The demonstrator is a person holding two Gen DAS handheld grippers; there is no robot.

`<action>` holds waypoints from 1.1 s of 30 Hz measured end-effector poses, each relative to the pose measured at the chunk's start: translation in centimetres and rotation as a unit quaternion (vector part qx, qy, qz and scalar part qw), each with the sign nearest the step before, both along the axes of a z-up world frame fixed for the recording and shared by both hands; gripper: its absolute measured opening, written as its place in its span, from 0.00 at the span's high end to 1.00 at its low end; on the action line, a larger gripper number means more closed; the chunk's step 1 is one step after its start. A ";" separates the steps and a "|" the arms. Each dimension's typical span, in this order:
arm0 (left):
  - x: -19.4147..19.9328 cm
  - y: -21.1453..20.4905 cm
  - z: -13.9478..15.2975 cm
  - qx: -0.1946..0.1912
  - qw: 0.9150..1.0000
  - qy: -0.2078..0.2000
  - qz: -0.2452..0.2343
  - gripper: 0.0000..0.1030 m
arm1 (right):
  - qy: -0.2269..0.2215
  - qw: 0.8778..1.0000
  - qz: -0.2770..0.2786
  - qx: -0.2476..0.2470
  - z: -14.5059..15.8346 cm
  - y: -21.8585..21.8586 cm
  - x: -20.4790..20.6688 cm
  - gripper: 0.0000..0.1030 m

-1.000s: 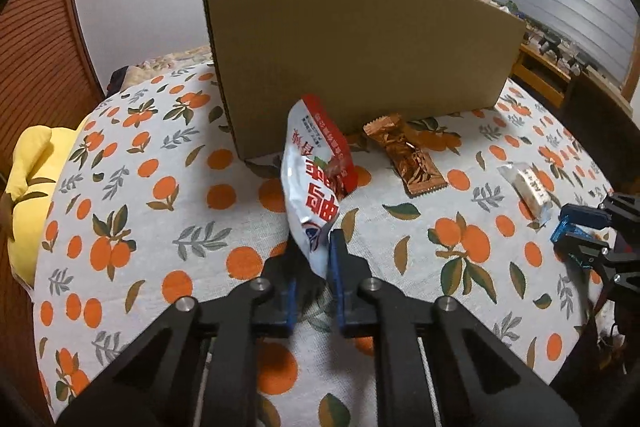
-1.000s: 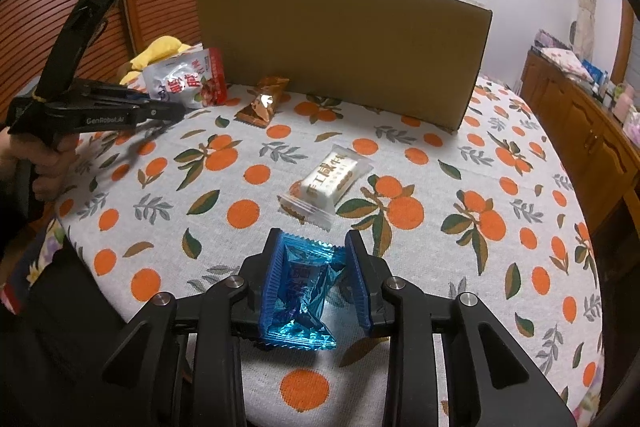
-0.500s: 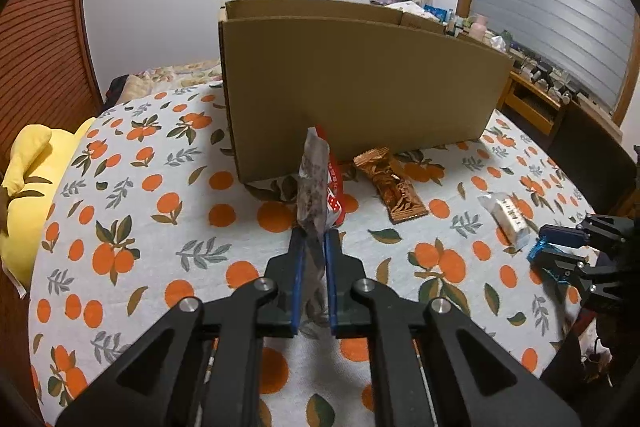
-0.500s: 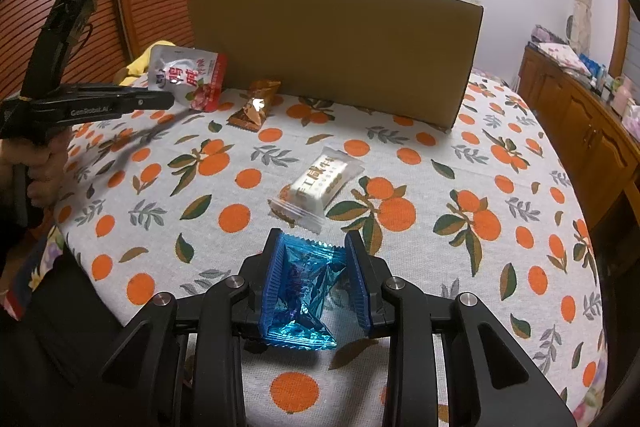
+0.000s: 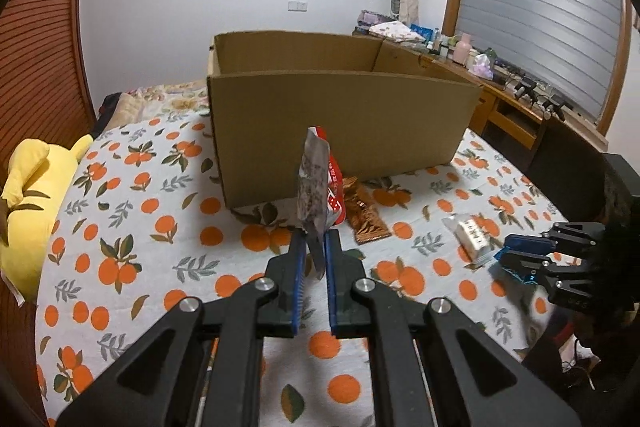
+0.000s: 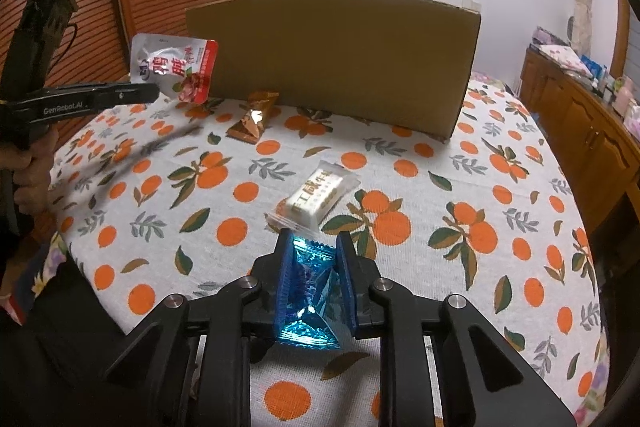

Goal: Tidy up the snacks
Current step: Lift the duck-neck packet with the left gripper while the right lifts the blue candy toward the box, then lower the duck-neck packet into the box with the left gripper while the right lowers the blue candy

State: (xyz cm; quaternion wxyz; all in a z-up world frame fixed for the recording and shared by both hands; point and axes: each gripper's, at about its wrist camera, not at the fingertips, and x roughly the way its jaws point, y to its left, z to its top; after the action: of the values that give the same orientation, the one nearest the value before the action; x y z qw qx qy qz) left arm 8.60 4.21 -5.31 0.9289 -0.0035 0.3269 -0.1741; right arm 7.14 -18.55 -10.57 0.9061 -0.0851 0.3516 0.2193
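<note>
My left gripper (image 5: 316, 239) is shut on the bottom edge of a red-and-white pouch (image 5: 316, 187), held upright and edge-on above the table, in front of the open cardboard box (image 5: 340, 123). In the right wrist view the pouch (image 6: 176, 67) hangs off the left gripper (image 6: 156, 91), left of the box (image 6: 340, 55). My right gripper (image 6: 310, 247) is closing, its pads pressing a crumpled blue packet (image 6: 308, 291) low over the cloth. A brown packet (image 6: 254, 117) and a white packet (image 6: 318, 199) lie on the table.
The round table (image 6: 460, 187) wears an orange-print cloth. A yellow plush toy (image 5: 28, 195) lies off its left edge. A wooden sideboard (image 6: 592, 131) with small items stands at the right. A person's hand (image 6: 28, 163) holds the left gripper's handle.
The left gripper has risen with the pouch, which turned edge-on; the box's open top has come into sight. The right gripper's jaws have squeezed in on the blue packet.
</note>
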 end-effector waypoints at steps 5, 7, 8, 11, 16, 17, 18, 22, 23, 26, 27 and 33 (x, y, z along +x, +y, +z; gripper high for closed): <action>-0.4 -0.6 1.3 -0.003 1.000 -0.015 -0.009 0.95 | -0.012 1.000 -0.001 0.001 1.1 -0.2 0.0 0.81; -0.5 -0.8 1.9 -0.005 1.000 -0.021 -0.012 0.95 | -0.017 1.000 -0.002 0.002 1.6 -0.4 0.0 0.81; -0.5 -0.9 2.2 -0.006 1.000 -0.023 -0.013 0.95 | -0.020 1.000 -0.002 0.003 1.9 -0.4 0.1 0.81; -0.4 -1.3 3.2 -0.008 0.999 -0.032 -0.020 0.95 | -0.030 1.000 -0.002 0.001 2.8 -0.5 0.5 0.81; 0.3 -2.1 4.9 -0.008 0.998 -0.047 -0.034 0.95 | -0.051 0.999 0.002 0.006 4.7 -0.6 1.4 0.81; 0.5 -2.2 5.2 -0.009 0.998 -0.049 -0.036 0.95 | -0.056 0.998 0.003 0.004 5.0 -0.6 1.7 0.81; 0.7 -2.3 5.4 -0.009 0.998 -0.051 -0.037 0.95 | -0.061 0.998 0.004 0.003 5.5 -0.6 1.9 0.80; 2.1 -2.6 6.8 -0.011 0.997 -0.059 -0.039 0.95 | -0.078 0.997 0.008 -0.005 7.2 -0.5 3.1 0.80; 2.4 -2.7 7.1 -0.011 0.997 -0.062 -0.039 0.95 | -0.084 0.996 0.010 -0.007 7.8 -0.4 3.5 0.80; 3.4 -2.8 8.0 -0.011 0.997 -0.067 -0.037 0.94 | -0.096 0.995 0.015 -0.009 9.1 -0.3 4.6 0.80; 3.8 -2.8 8.3 -0.011 0.997 -0.069 -0.037 0.94 | -0.100 0.995 0.017 -0.008 9.4 -0.3 5.1 0.80; 6.1 -2.8 9.4 -0.010 0.997 -0.069 -0.029 0.94 | -0.114 0.993 0.024 -0.002 11.3 -0.1 7.8 0.80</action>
State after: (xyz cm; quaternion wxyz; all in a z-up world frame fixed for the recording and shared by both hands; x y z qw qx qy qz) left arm 14.72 1.42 4.11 0.9437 0.0087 0.2597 -0.2045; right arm 14.90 -18.61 0.74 0.9346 -0.1198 0.2446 0.2287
